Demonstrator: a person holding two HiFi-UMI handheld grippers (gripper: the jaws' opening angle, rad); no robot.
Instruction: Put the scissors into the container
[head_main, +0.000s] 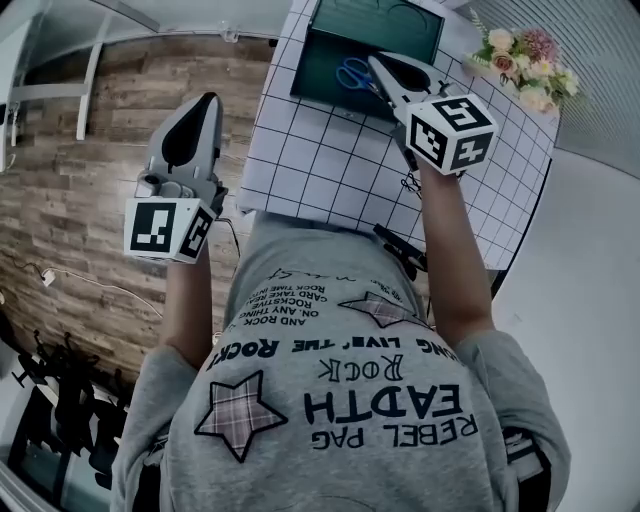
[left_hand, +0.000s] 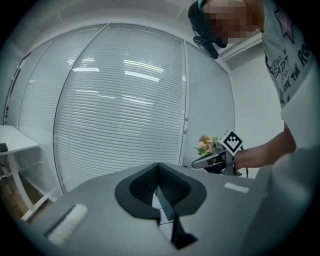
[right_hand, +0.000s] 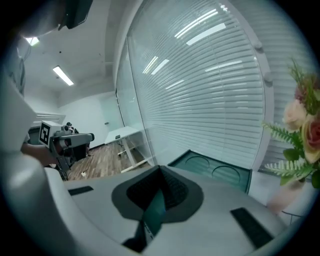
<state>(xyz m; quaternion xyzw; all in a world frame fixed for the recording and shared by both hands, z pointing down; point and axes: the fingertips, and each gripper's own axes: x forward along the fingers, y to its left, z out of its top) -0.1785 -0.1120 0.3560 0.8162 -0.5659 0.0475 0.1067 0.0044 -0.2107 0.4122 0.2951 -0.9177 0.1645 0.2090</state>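
Note:
The blue-handled scissors (head_main: 354, 72) lie inside the dark green container (head_main: 320, 62) at the far side of the white gridded table (head_main: 330, 160). My right gripper (head_main: 375, 60) hangs above the container's right part, shut with nothing between its fingers. The right gripper view shows those jaws (right_hand: 160, 169) closed above the container (right_hand: 215, 171); the scissors are hidden there. My left gripper (head_main: 207, 100) is held up off the table's left edge, over the wooden floor. Its jaws (left_hand: 158, 166) meet at the tips and hold nothing.
A bunch of artificial flowers (head_main: 525, 62) stands at the table's far right corner. A thin dark object (head_main: 400, 248) lies at the near table edge by the person's body. Window blinds (left_hand: 120, 110) close off the far side.

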